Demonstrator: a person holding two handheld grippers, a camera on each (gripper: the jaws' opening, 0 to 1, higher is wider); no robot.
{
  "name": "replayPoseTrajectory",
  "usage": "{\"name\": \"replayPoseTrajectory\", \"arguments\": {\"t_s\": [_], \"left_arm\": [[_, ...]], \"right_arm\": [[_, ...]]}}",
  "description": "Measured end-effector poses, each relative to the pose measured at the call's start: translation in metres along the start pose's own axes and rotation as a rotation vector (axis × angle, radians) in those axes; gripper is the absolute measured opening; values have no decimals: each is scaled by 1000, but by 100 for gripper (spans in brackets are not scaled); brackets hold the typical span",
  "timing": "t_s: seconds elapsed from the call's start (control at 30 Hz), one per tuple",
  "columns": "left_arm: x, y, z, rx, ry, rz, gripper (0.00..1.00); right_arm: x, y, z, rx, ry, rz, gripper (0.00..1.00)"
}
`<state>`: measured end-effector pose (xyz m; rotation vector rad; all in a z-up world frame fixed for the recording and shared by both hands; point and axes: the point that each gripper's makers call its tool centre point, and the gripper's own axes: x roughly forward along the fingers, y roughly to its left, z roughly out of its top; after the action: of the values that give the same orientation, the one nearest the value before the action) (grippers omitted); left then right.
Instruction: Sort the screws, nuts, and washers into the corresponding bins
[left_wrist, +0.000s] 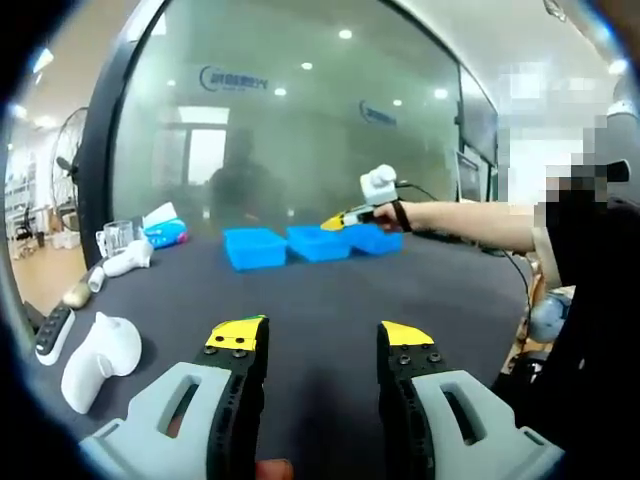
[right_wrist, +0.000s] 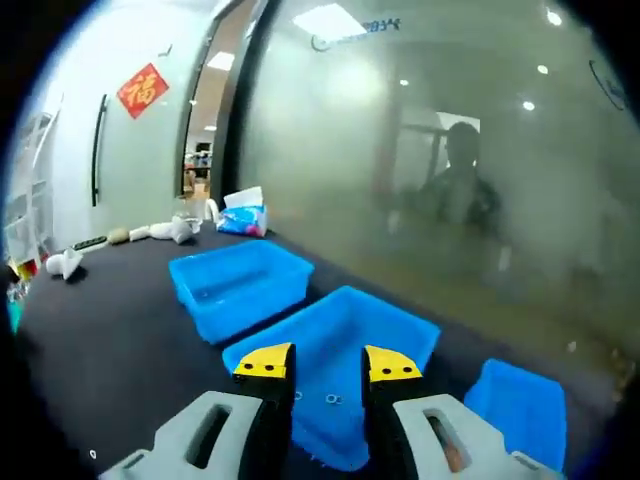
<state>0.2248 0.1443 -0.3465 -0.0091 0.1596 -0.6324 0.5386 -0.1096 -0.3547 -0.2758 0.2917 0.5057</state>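
Left gripper (left_wrist: 322, 338) is held low over the dark table (left_wrist: 330, 290), jaws parted, nothing between them. In the left gripper view, three blue bins are lined up at the far side of the table before a frosted glass wall (left_wrist: 300, 120): the left bin (left_wrist: 254, 247), the middle bin (left_wrist: 318, 242) and the right bin (left_wrist: 378, 239). The right gripper (left_wrist: 340, 220) is seen there, held by a person's hand (left_wrist: 405, 214) over the middle and right bins. At the table's left edge a white bottle-shaped object (left_wrist: 98, 359), a dark remote (left_wrist: 53, 333), a glass mug (left_wrist: 117, 238) and a tissue pack (left_wrist: 164, 233) are seen.

In the right gripper view, the right gripper (right_wrist: 328, 366) is poised just above the middle bin (right_wrist: 340, 365), jaws slightly apart, with nothing seen between them. A few small metal parts (right_wrist: 333, 399), possibly washers or nuts, lie on that bin's floor between the jaw tips; the kind cannot be told. The left bin (right_wrist: 238, 283) appears to hold nothing. The right bin (right_wrist: 520, 405) is partly seen at the lower right; its contents cannot be told. A red paper decoration (right_wrist: 143, 88) hangs on the far wall.
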Motion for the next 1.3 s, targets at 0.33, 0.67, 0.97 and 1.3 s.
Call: {"name": "replayPoseTrajectory", "arguments": {"t_s": [0.33, 0.67, 0.97, 1.3], "left_arm": [[2, -2, -2, -1, 6, -8, 43], [3, -3, 0, 3, 5, -15, 43], [8, -11, 4, 23, 11, -45, 43], [9, -16, 5, 49, 26, -66, 43]], "right_arm": [[-48, 22, 6, 10, -78, 56, 25], [-134, 51, 0, -48, -143, 116, 25], [-215, 80, -34, -87, -163, 159, 26], [-280, 95, -71, -7, -199, 154, 26]]}}
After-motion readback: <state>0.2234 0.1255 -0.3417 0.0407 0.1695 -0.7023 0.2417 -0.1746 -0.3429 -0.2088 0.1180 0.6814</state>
